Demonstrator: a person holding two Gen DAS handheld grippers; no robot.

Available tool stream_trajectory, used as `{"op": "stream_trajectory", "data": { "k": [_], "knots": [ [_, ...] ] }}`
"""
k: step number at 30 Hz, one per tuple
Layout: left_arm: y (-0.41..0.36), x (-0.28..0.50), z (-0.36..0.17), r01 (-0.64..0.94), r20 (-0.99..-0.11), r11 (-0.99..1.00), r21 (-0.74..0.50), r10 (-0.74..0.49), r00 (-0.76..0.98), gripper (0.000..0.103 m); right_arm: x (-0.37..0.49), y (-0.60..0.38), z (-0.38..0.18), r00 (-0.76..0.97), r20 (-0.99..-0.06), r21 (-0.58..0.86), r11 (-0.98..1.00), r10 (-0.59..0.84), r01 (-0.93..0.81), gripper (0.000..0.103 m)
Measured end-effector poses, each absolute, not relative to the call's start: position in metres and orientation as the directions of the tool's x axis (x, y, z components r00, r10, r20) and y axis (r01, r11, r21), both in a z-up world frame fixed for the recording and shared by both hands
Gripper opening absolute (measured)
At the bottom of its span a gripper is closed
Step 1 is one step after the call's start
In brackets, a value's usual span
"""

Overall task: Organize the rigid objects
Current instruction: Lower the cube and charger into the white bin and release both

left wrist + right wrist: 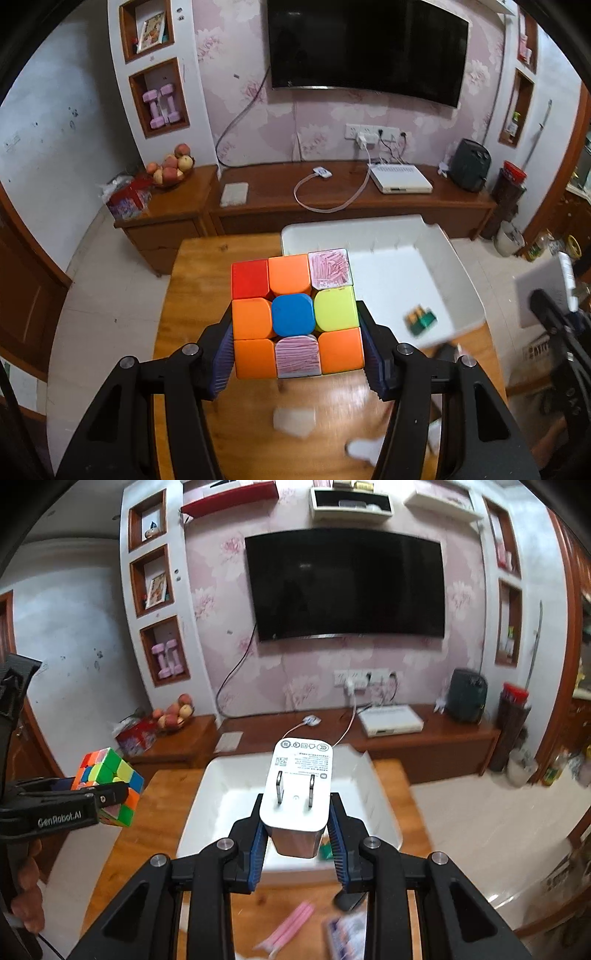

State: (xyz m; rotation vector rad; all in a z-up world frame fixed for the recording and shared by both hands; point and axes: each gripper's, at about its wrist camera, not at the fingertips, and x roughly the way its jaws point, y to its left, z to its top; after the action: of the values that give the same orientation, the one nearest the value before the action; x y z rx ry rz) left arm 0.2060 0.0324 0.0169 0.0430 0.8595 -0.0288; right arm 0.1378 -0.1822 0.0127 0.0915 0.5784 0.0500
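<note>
Left gripper (295, 350) pinches puzzle cube (295, 314), right gripper (297, 843) pinches charger (297, 797) — both above white bin (221, 786), likely for dropping in.

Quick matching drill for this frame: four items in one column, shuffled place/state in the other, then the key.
Items:
1. puzzle cube
2. white charger
3. green block
4. peaches

Places:
A. lying inside the white bin
B. clamped in the right gripper, prongs up
C. piled on the wooden cabinet by the wall
D. clamped in the left gripper

Pairs: 1-D, 2-B, 3-A, 4-C
</note>
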Motion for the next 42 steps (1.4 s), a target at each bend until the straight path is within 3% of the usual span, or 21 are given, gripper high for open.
{"op": "stream_trajectory", "data": {
  "k": [6, 16, 23, 32, 34, 37, 41, 42],
  "knots": [
    [0.019, 0.249, 0.002, 0.044, -0.770, 0.999, 0.027, -0.007, 0.638, 0.061, 0.185, -0.192, 0.005, 0.812, -0.578, 0.142, 0.990, 0.078, 0.006, 0.030],
    [-0.004, 0.307, -0.098, 0.090, -0.880, 0.995, -0.035, -0.073, 0.468, 0.061, 0.259, -0.179, -0.103, 0.591, -0.778, 0.278, 0.960, 0.215, 0.017, 0.030],
    [-0.014, 0.316, -0.139, 0.116, -0.910, 0.993, -0.024, -0.070, 0.409, 0.061, 0.277, -0.162, -0.152, 0.479, -0.850, 0.253, 0.967, 0.218, 0.009, 0.031],
    [-0.017, 0.316, -0.159, 0.140, -0.915, 0.990, 0.029, -0.031, 0.403, 0.062, 0.275, -0.145, -0.159, 0.454, -0.872, 0.179, 0.983, 0.182, -0.049, 0.031],
    [-0.017, 0.315, -0.159, 0.138, -0.919, 0.990, 0.032, -0.025, 0.393, 0.062, 0.272, -0.143, -0.153, 0.458, -0.868, 0.183, 0.981, 0.192, -0.065, 0.044],
    [-0.010, 0.315, -0.157, 0.129, -0.931, 0.991, -0.027, -0.072, 0.359, 0.062, 0.264, -0.138, -0.142, 0.492, -0.854, 0.142, 0.986, 0.168, -0.090, 0.049],
    [0.000, 0.306, -0.140, 0.119, -0.915, 0.991, -0.061, -0.103, 0.391, 0.074, 0.245, -0.133, -0.125, 0.528, -0.836, 0.097, 0.988, 0.149, -0.124, 0.049],
    [0.002, 0.302, -0.134, 0.116, -0.911, 0.991, -0.072, -0.113, 0.396, 0.081, 0.241, -0.133, -0.121, 0.533, -0.833, 0.093, 0.987, 0.148, -0.129, 0.049]
  ]
}}
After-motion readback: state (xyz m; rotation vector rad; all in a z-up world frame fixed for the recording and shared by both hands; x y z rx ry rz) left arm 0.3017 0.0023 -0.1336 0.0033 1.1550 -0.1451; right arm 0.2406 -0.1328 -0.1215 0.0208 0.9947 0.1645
